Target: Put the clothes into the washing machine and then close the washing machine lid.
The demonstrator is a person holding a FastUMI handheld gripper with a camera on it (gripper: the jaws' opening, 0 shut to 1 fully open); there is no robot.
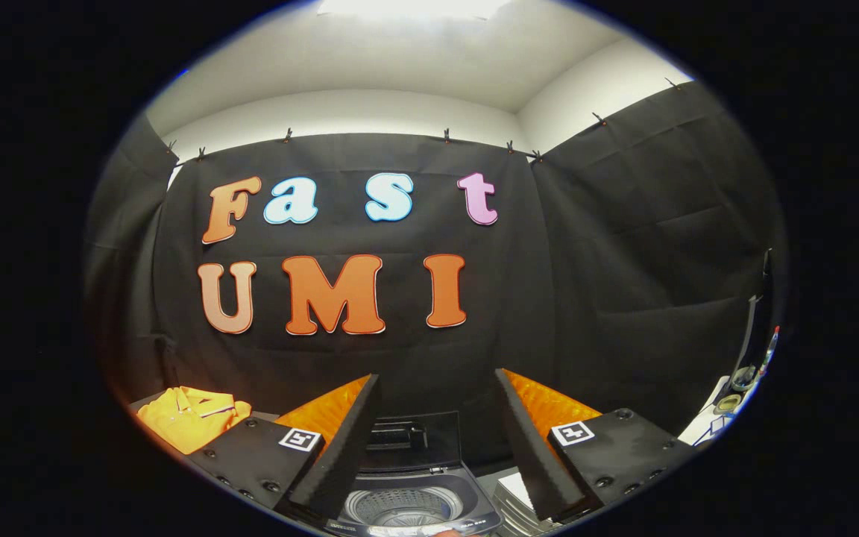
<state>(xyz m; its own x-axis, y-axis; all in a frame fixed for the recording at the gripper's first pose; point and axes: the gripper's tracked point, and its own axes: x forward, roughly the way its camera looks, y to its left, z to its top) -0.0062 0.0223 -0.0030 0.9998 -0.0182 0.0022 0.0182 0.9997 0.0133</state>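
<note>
Black cloth hangs as the booth's wall (pixel 623 246) behind everything, clipped along its top edge, with a pale upper wall and ceiling (pixel 414 67) above it and a bright light overhead. Low down, the washer (pixel 407 503) sits between the two fingers of the tool (pixel 437 388), close under them; its lid (pixel 414 440) stands up open at the back, tilted against the cloth, and the round drum (pixel 400 507) shows below it with a ribbed rim. Whether anything lies inside the drum cannot be told. An orange shirt (pixel 191 418) lies folded on the table (pixel 148 401) well off to the left of the washer, beyond the left finger, its collar with a pale trim facing up. It is apart from the tool and touches neither finger. The tool is spread wide, holding nothing, its fingers (pixel 347 447) slanting in from either side with the washer's opening in the gap between them. Each finger carries a square black-and-white marker (pixel 300 438) on its body. Just right of the washer, by the right finger, lies a pale stack of something flat (pixel 515 492), too cut off to name. Far to the right, small items (pixel 739 388) stand on a white surface, too small to make out.
</note>
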